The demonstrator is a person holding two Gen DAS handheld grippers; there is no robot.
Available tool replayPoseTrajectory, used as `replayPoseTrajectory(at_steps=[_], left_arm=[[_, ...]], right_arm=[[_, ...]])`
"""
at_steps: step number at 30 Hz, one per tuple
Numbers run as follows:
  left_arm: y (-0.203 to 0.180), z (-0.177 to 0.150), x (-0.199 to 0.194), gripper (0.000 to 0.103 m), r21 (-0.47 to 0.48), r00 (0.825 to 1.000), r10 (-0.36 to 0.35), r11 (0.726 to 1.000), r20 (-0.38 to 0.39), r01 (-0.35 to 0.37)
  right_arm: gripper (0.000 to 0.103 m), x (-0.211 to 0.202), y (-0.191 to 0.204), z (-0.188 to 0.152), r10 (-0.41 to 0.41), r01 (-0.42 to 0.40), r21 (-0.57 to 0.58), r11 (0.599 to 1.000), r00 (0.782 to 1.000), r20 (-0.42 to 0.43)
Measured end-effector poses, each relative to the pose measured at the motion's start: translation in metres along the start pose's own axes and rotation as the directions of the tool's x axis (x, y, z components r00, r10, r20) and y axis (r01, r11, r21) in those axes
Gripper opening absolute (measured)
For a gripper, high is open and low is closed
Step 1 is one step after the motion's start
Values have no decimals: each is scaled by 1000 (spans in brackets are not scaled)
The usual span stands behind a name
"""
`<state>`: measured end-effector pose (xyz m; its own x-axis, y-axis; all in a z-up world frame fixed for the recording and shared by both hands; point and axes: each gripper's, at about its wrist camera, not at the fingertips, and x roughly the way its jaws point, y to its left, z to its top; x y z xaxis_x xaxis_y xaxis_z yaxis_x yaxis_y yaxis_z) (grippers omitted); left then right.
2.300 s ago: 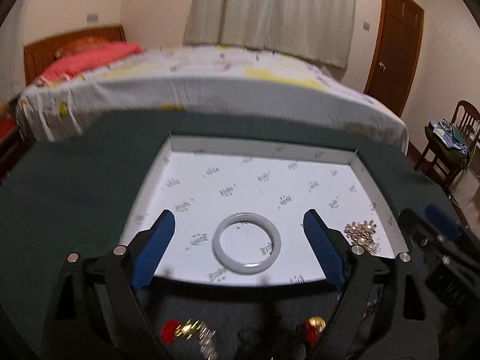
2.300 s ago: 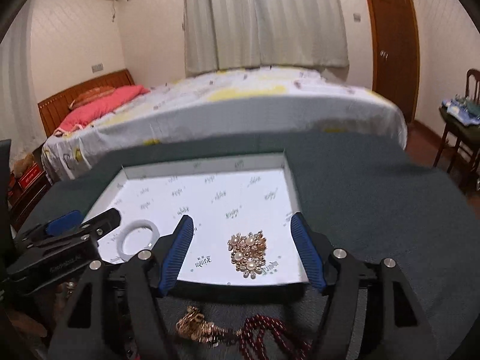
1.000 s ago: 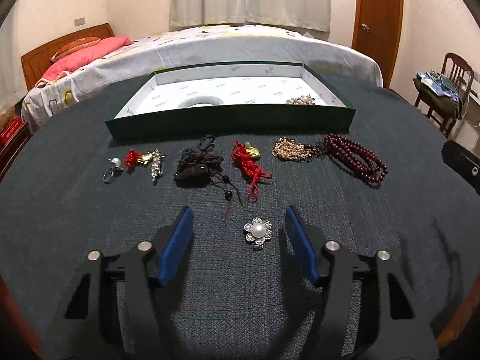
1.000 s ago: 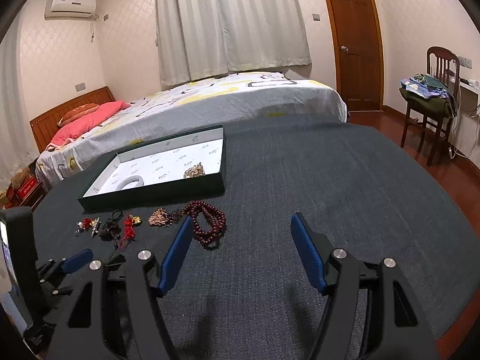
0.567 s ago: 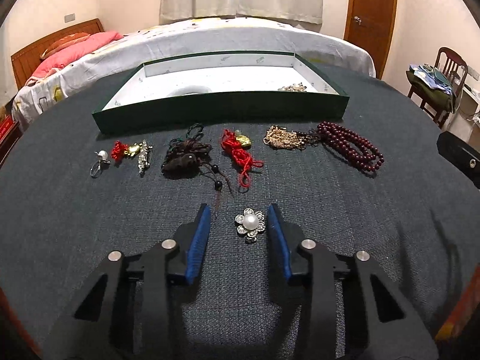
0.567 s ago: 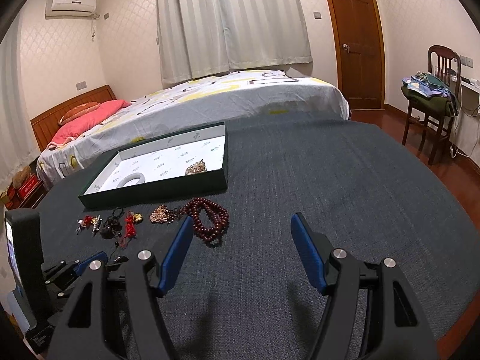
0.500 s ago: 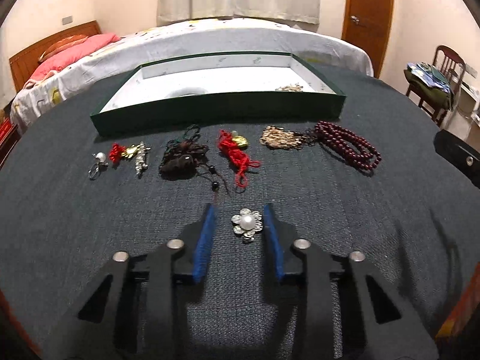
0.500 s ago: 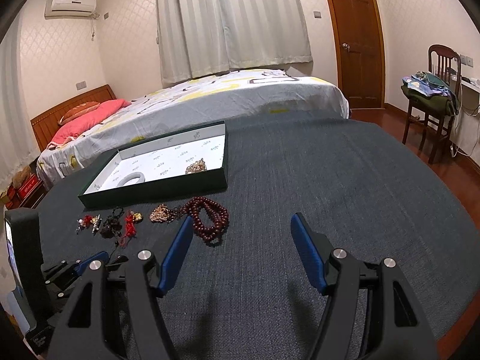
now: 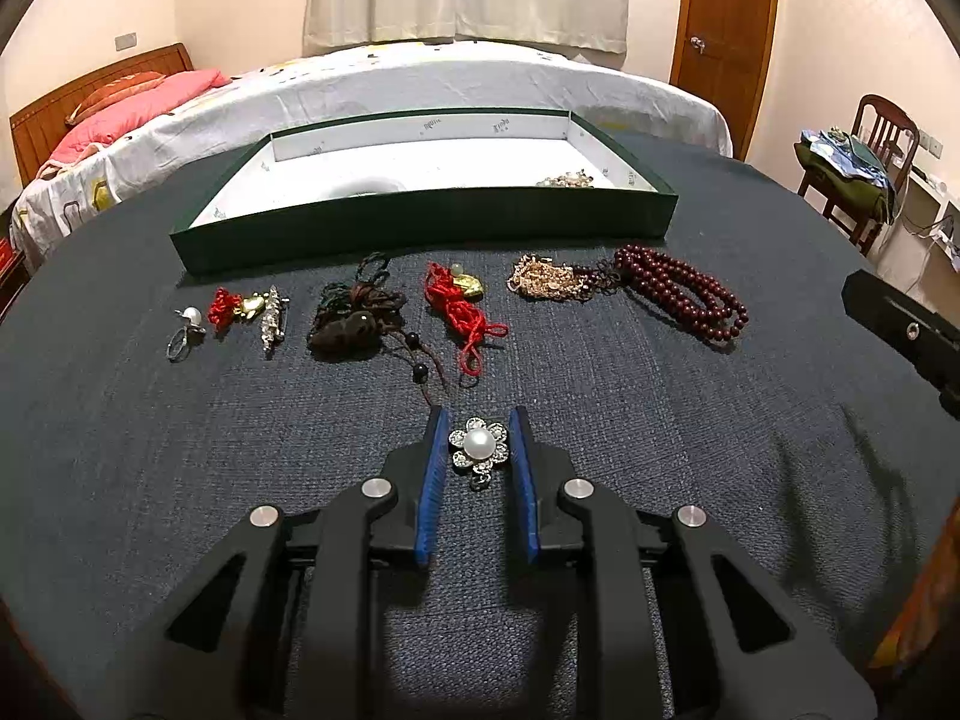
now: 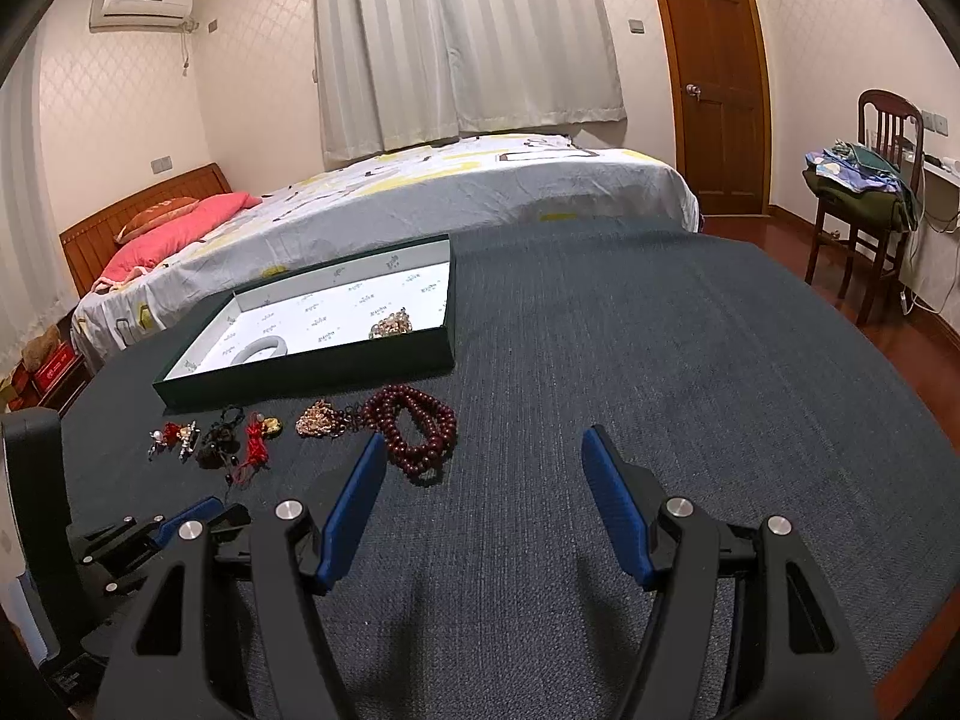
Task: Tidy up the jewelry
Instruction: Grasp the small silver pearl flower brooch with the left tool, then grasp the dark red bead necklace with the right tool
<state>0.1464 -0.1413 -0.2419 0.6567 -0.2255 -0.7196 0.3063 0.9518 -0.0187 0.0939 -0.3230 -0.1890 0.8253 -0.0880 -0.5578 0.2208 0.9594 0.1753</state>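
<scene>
Between my left tongs [image 9: 478,444] lies the pearl flower brooch [image 9: 479,449], flat on the dark surface [image 9: 660,420]. The jaws have just been closing and now the blue pads [image 9: 433,480] stand right against the brooch's petals on both sides, so I read it as grasped, though it has not left the cloth.

Ahead of those tongs runs a row of jewelry. From left to right I see a small pearl ring [image 9: 185,330], a red-and-gold charm with a silver pin [image 9: 249,309], a dark cord bundle [image 9: 354,318], a red cord with a gold pendant [image 9: 465,309], a gold chain cluster [image 9: 549,282], and a dark red bead string [image 9: 684,297].

Beyond the row sits the green tray [image 9: 420,219] with its white lining. Inside it I can make out a pale bangle [image 10: 259,350] toward the left end and a gold beaded piece [image 10: 391,324] toward the right end.

My right tongs [image 10: 483,501] hang over bare cloth, released, jaws wide apart with nothing between them. The bead string lies just ahead of their left finger. The left tool's body shows at the lower left of that view.
</scene>
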Motion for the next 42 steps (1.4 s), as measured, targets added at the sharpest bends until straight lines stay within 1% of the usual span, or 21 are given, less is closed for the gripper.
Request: replayPoseTrajectory(at_steps=[7,12,18,23,29,36,42], left_arm=[[4,1,-5,21,-1,1000,9,1000,12,-9],[13,9,-20,21,-2,998,25,1000,50,-25],[36,20,-35,21,-48,996,46,998,82,-42],[60,29,-45,21,-87,991,78,994,104,-69],[92,35,-49,21,-141,985,130,984,117,-113],[129,37,-43,21,-206,979,182,965,93,-160],[148,40,-37,21,-235,975,205,955,81,-181]], right_arm=[[66,3,1,-2,-5,5,-5,1000,1000,-8],[66,3,3,-2,-6,6,-11,1000,1000,-9],[66,5,9,1,-7,7,-30,1000,1000,-11],[66,15,18,6,-7,5,-52,999,999,-34],[66,40,31,15,5,-11,-64,998,995,-95],[66,73,46,25,-25,7,-110,994,986,-165],[66,94,50,26,-54,25,-138,990,977,-208]])
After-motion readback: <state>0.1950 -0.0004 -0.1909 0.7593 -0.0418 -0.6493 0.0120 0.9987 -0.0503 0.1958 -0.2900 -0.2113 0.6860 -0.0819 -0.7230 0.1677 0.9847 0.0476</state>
